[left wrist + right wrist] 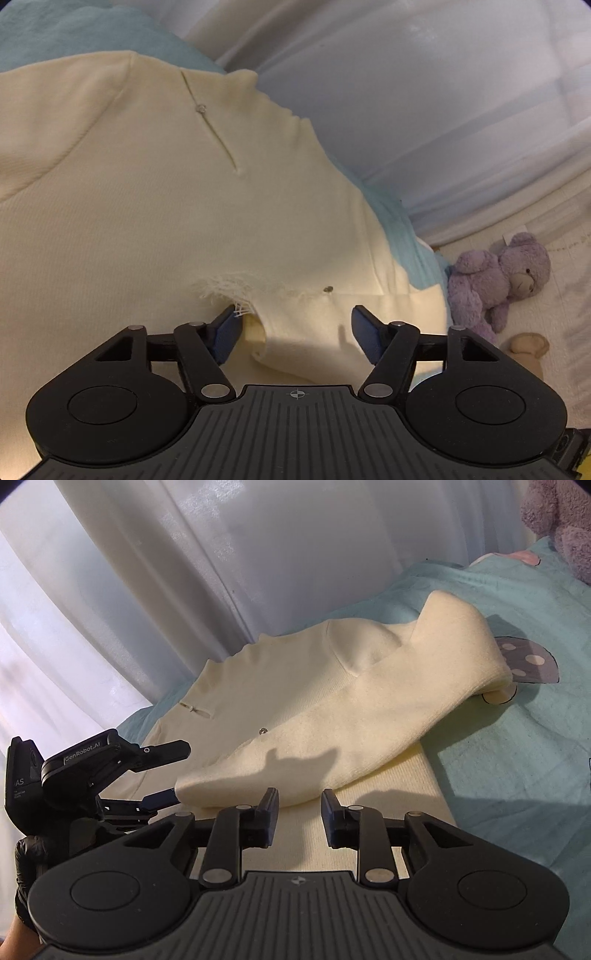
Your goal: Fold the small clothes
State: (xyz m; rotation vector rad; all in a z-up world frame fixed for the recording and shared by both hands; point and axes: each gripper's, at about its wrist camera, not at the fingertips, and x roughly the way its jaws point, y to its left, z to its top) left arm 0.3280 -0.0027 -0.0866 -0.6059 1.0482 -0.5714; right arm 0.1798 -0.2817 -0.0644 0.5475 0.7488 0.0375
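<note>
A cream knit sweater (295, 701) lies on a teal blanket (517, 757), with its lower part folded up over the body. It fills the left wrist view (147, 203), where a frayed hem edge (229, 284) shows. My left gripper (295, 325) is open, its fingers on either side of the folded edge near a small stud (327, 289). It also shows in the right wrist view (177, 771) at the fold's left corner. My right gripper (299, 808) is open and empty, just in front of the fold's near edge.
White curtains (184, 572) hang behind the bed. A purple teddy bear (498, 280) lies right of the sweater, with a beige soft toy (528, 343) beside it. A mushroom print (528, 661) marks the blanket by the sleeve.
</note>
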